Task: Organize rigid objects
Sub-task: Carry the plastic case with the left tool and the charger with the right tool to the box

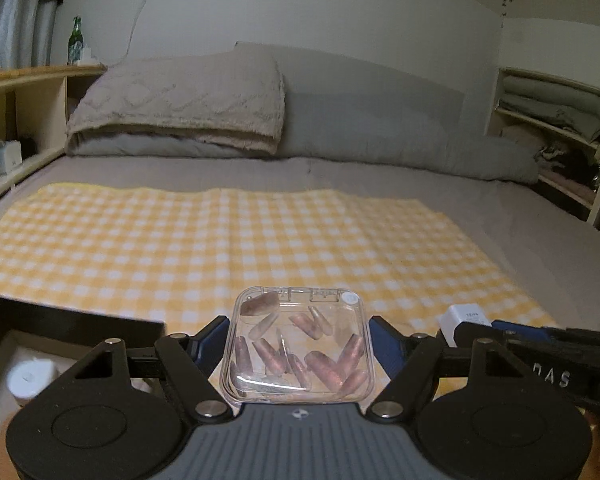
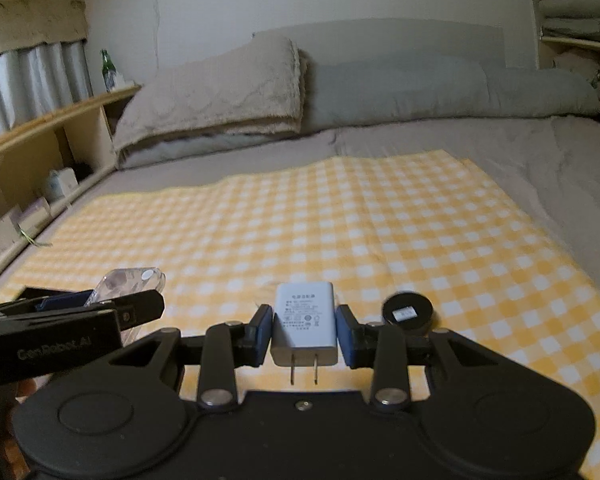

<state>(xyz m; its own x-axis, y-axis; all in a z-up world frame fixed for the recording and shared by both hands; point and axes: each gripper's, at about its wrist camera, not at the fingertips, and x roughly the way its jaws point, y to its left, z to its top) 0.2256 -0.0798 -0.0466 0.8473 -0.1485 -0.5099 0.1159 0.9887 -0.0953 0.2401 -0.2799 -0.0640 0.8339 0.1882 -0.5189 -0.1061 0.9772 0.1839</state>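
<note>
My left gripper [image 1: 299, 340] is shut on a clear plastic case of false nails [image 1: 300, 344], held above the yellow checked cloth [image 1: 220, 240]. My right gripper [image 2: 304, 330] is shut on a white charger plug [image 2: 305, 326], prongs pointing back at the camera. The charger also shows at the right in the left wrist view [image 1: 462, 322], and the clear case shows at the left in the right wrist view [image 2: 130, 284]. A black open box [image 1: 60, 344] with a white insert lies at lower left; a white round object [image 1: 30, 378] sits in it.
A small black round tin [image 2: 408, 313] lies on the cloth just right of my right gripper. Folded blankets [image 1: 180, 108] and a grey pillow [image 1: 380, 132] lie at the head of the bed. Wooden shelves [image 1: 20, 112] run along the left, another shelf [image 1: 560, 132] on the right.
</note>
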